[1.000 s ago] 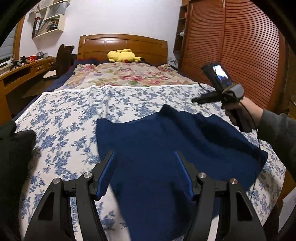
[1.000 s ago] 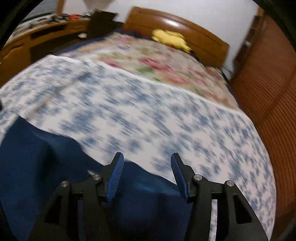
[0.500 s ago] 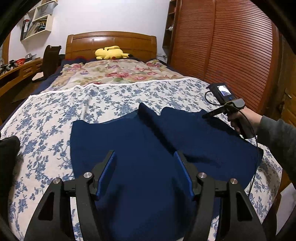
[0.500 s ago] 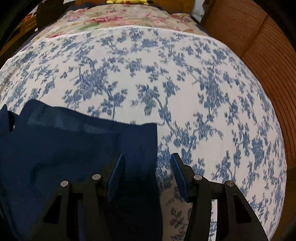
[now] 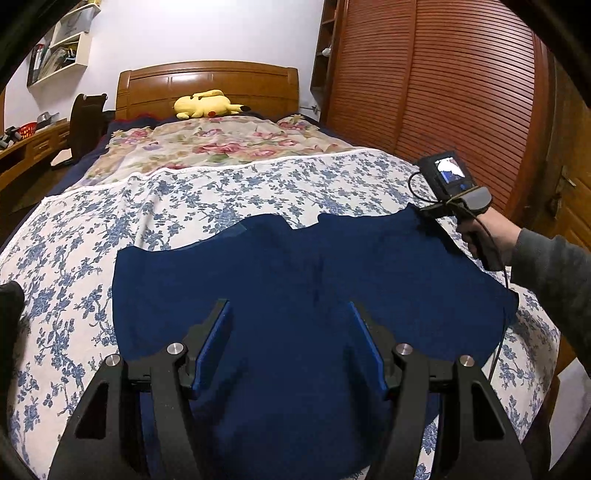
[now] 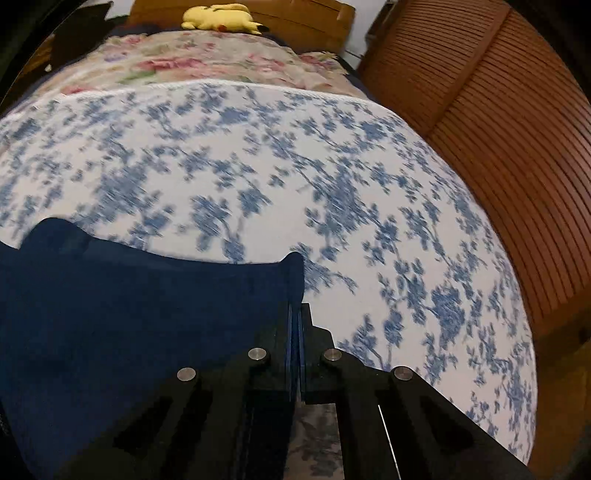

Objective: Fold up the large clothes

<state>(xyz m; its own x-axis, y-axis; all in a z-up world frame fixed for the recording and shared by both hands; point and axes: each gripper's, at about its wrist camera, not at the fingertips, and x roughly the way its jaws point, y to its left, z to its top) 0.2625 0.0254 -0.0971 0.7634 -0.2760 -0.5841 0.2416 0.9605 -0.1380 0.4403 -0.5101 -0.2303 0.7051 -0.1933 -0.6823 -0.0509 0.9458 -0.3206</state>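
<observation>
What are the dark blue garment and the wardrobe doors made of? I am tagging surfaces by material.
The dark blue garment looks like a soft matte fabric, maybe knit or fleece: no shine, and it lies limp with gentle creases. The weave is too fine to tell. The wardrobe doors look like reddish-brown wood or wood-look panels with a satin finish, ribbed in thin horizontal slats.

White wall [image 5: 207, 33], wooden headboard [image 5: 207, 83], slatted wooden wardrobe doors [image 5: 443, 92], wall shelves [image 5: 62, 48], desk [image 5: 26, 147] at left
</observation>
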